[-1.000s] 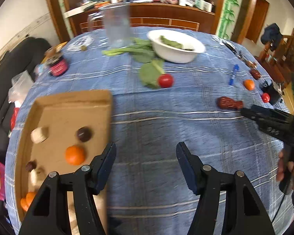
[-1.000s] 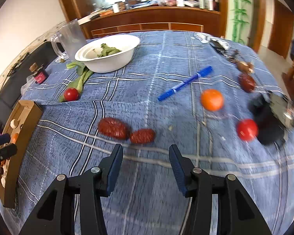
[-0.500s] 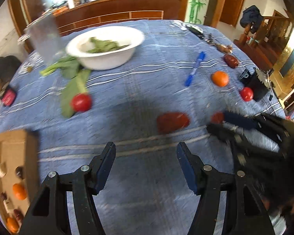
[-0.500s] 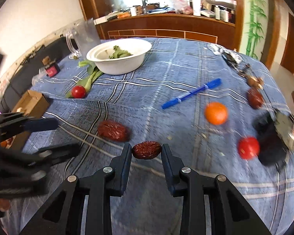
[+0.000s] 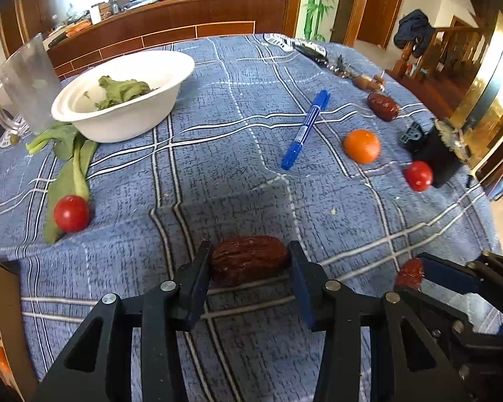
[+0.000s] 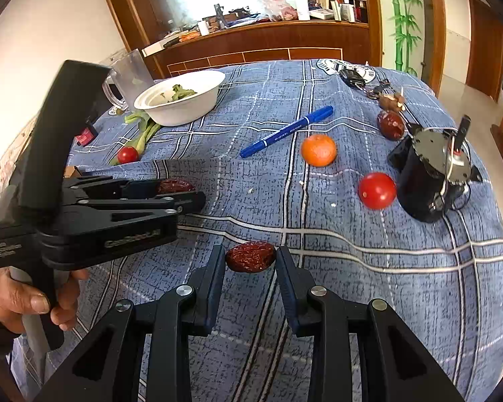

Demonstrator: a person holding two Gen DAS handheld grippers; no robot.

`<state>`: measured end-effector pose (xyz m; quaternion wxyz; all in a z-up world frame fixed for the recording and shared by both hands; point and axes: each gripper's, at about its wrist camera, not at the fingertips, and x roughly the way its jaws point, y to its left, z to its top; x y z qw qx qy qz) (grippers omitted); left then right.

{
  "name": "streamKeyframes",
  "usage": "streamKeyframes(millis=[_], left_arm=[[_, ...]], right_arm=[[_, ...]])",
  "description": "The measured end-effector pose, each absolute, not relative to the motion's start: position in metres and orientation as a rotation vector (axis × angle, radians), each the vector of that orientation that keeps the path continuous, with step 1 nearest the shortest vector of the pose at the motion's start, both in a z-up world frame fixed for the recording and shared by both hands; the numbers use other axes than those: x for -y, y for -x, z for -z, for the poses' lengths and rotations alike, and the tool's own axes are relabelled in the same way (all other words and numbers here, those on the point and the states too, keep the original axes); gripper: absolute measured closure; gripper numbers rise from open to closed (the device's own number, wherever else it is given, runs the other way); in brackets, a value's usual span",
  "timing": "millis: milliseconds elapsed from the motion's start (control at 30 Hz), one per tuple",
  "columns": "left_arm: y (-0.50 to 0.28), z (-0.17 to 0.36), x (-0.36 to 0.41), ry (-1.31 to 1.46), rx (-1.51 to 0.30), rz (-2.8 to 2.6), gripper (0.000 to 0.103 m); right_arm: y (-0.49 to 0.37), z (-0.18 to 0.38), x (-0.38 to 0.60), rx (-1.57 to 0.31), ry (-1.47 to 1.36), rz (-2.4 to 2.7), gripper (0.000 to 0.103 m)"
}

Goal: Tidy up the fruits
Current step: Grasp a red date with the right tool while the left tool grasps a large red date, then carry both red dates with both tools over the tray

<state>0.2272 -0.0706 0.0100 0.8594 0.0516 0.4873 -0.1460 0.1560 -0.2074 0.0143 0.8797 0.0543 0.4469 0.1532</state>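
Left gripper (image 5: 249, 259): jaws closing, both pads against a red date (image 5: 248, 259) lying on the bench (image 5: 218, 167). Right gripper (image 6: 250, 258): jaws narrow, clamped on a second date (image 6: 250, 256).

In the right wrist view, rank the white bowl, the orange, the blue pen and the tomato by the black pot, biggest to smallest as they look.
1. White bowl
2. Blue pen, longest after it but thin
3. Orange and tomato: about alike; the tomato is nearer the camera, so unsure.
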Motion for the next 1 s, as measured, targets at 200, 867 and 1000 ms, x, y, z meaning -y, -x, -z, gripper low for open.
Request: streamKeyframes(millis=[200,867,1000], left_arm=[[-0.193,-0.027,0.055,-0.093,-0.993,0.333,0.06],[-0.061,-0.064,-0.058,0.03,-0.937,0.239,0.06],[-0.05,-0.07,-0.087,0.06,-0.923,0.207,0.06]], right_arm=[[-0.144,-0.02,0.204,-0.926,-0.111,-0.29,0.07],[-0.064,-0.033,0.129,-0.951,-0.04,-0.303,0.07],[-0.064,-0.04,0.099,-0.943,-0.022,-0.337,0.07]])
